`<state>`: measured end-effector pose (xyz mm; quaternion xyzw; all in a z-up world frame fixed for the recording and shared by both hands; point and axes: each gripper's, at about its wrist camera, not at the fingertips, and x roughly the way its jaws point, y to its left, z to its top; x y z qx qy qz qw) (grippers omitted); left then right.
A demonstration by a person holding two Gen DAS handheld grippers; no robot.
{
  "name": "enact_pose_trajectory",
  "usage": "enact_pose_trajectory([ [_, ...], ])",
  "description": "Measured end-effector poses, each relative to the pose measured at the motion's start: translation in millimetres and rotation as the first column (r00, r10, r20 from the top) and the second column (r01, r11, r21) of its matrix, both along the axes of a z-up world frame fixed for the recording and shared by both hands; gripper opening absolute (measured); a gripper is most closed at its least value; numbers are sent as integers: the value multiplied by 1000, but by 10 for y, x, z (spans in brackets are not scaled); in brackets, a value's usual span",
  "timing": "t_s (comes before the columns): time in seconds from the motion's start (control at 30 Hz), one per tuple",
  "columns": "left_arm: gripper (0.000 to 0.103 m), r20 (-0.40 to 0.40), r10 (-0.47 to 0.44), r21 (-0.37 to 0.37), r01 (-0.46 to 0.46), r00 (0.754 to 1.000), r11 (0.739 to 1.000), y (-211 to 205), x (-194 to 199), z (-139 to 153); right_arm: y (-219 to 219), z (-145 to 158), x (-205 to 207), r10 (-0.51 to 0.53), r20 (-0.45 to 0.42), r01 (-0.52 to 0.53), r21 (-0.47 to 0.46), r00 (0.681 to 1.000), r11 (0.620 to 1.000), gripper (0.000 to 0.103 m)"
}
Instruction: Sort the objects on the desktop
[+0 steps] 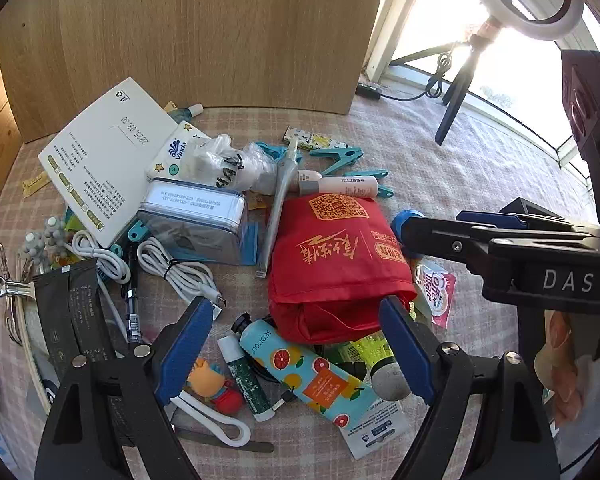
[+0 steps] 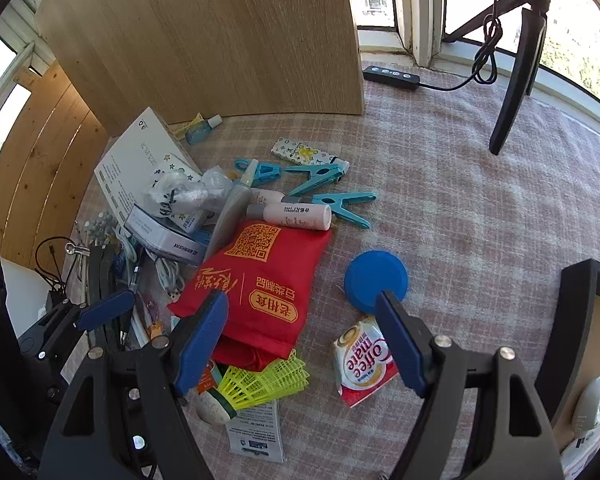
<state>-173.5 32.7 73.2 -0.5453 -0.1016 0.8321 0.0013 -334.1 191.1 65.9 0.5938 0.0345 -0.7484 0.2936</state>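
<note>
Both grippers stand wide apart and empty: left gripper [image 1: 298, 344] hangs above the fruit-print tube [image 1: 304, 372], right gripper [image 2: 304, 344] above the yellow shuttlecock [image 2: 260, 380]. Red bag [image 2: 256, 280] lies mid-pile on the checked cloth [image 2: 480, 208]. Just beside it, to the right, sit a blue disc [image 2: 374, 276] and a Coffee-mate sachet [image 2: 362, 360]; teal clips [image 2: 332, 188] lie beyond, near the wooden board [image 2: 204, 40].
</note>
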Motion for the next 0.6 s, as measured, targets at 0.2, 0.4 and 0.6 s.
enact_pose_trajectory([
  [0.2, 79, 25, -18, 19, 18, 1000, 1000, -7, -195, -153, -183, -295, -132, 18, 93, -18, -1, 995, 1000, 75],
  [0.4, 57, 24, -53, 69, 51, 998, 996, 58, -259, -273, -291, -458, -185, 14, 175, -4, -56, 984, 998, 60],
  [0.6, 49, 6, -38, 98, 37, 999, 994, 53, -297, -282, -319, -468, -174, 17, 165, -4, -78, 986, 997, 55],
])
